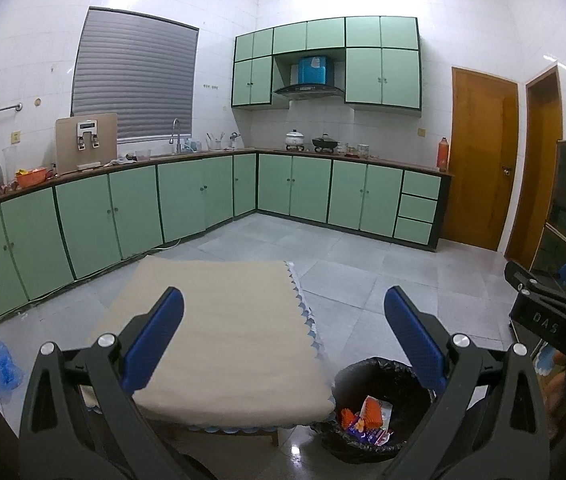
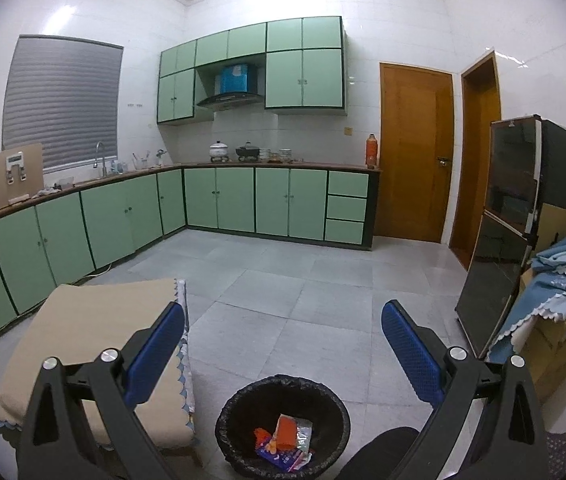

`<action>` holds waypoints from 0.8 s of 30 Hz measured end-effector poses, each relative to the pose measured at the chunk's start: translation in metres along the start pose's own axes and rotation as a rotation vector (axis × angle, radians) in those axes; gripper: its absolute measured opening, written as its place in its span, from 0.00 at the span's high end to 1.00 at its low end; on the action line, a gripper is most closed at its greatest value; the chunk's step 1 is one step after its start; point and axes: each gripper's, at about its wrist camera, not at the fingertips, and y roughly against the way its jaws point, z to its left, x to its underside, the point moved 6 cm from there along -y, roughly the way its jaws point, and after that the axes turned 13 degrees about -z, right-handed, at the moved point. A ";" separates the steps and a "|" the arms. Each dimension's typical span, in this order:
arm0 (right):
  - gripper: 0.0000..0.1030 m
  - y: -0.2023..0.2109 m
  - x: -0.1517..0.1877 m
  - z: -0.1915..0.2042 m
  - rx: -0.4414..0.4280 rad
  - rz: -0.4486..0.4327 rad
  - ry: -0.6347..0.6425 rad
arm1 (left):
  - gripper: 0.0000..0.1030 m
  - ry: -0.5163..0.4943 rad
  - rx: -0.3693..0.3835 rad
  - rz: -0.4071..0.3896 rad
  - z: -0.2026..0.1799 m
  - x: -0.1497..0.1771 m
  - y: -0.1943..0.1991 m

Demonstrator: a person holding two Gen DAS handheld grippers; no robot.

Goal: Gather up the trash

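Blue-padded and spread wide, my left gripper (image 1: pixel 283 336) holds nothing, at lower centre of its view over the beige-clothed table (image 1: pixel 219 332). My right gripper (image 2: pixel 283 348) is equally wide and empty. Between its fingers, at the bottom of the frame, sits the black-lined trash bin (image 2: pixel 243 404) on the floor just right of the table, with orange and purple wrappers (image 2: pixel 283 438) inside.

The right gripper (image 2: pixel 283 344) is wide open and empty; at 6 o'clock the black bin (image 2: pixel 239 412) holds wrappers (image 2: pixel 287 438).
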 end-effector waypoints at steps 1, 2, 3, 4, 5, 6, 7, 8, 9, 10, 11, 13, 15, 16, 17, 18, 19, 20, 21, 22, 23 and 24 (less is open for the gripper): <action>0.06 0.000 -0.001 0.000 0.003 -0.003 0.000 | 0.06 -0.001 0.002 -0.001 -0.001 0.000 0.000; 0.06 0.000 -0.001 -0.001 0.006 -0.004 0.001 | 0.06 -0.003 0.004 -0.001 -0.001 0.001 0.000; 0.06 -0.002 -0.002 -0.002 0.006 -0.005 0.002 | 0.06 -0.004 0.005 0.000 -0.002 0.001 -0.001; 0.06 -0.001 -0.002 -0.003 0.006 -0.006 0.000 | 0.06 -0.004 0.005 0.000 -0.002 0.002 -0.001; 0.06 0.000 -0.002 -0.003 0.005 -0.007 -0.003 | 0.06 -0.004 0.006 0.002 -0.003 0.002 -0.002; 0.06 0.000 -0.002 -0.004 0.004 -0.007 -0.006 | 0.06 -0.004 0.008 0.004 -0.003 0.003 -0.002; 0.06 0.000 -0.002 -0.004 0.005 -0.008 -0.007 | 0.06 -0.004 0.009 0.005 -0.004 0.003 -0.002; 0.06 0.001 -0.001 -0.004 0.006 -0.010 -0.006 | 0.06 -0.003 0.010 0.007 -0.004 0.003 -0.003; 0.06 0.001 -0.002 -0.004 0.007 -0.011 -0.006 | 0.06 -0.003 0.009 0.008 -0.003 0.003 -0.003; 0.06 0.001 -0.002 -0.004 0.007 -0.012 -0.004 | 0.06 -0.003 0.010 0.009 -0.004 0.003 -0.003; 0.06 0.001 -0.002 -0.003 0.007 -0.012 -0.003 | 0.06 -0.002 0.009 0.009 -0.003 0.003 -0.003; 0.06 0.002 -0.002 -0.004 0.007 -0.014 -0.002 | 0.06 -0.002 0.007 0.009 -0.002 0.002 -0.003; 0.06 0.003 -0.002 -0.003 0.008 -0.015 -0.001 | 0.06 -0.001 0.008 0.010 -0.002 0.001 -0.004; 0.06 0.003 -0.002 -0.003 0.008 -0.015 -0.001 | 0.06 0.000 0.008 0.011 -0.003 0.002 -0.004; 0.06 0.003 -0.002 -0.003 0.009 -0.013 -0.001 | 0.06 0.000 0.010 0.010 -0.003 0.001 -0.004; 0.06 0.003 -0.002 -0.003 0.008 -0.011 -0.002 | 0.06 -0.001 0.008 0.010 -0.003 0.002 -0.004; 0.06 0.003 -0.002 -0.004 0.008 -0.011 -0.002 | 0.06 -0.002 0.008 0.010 -0.003 0.002 -0.004; 0.06 0.003 -0.003 -0.004 0.009 -0.011 -0.002 | 0.06 0.000 0.009 0.012 -0.002 0.002 -0.004; 0.06 0.002 -0.003 -0.004 0.009 -0.011 0.000 | 0.06 0.002 0.011 0.013 -0.003 0.002 -0.005; 0.06 0.003 -0.003 -0.004 0.009 -0.012 -0.001 | 0.06 0.001 0.010 0.012 -0.004 0.003 -0.004; 0.06 0.003 -0.003 -0.004 0.010 -0.013 -0.002 | 0.06 0.002 0.011 0.012 -0.005 0.003 -0.005; 0.06 0.002 -0.004 -0.004 0.010 -0.013 -0.003 | 0.06 0.002 0.012 0.012 -0.005 0.003 -0.005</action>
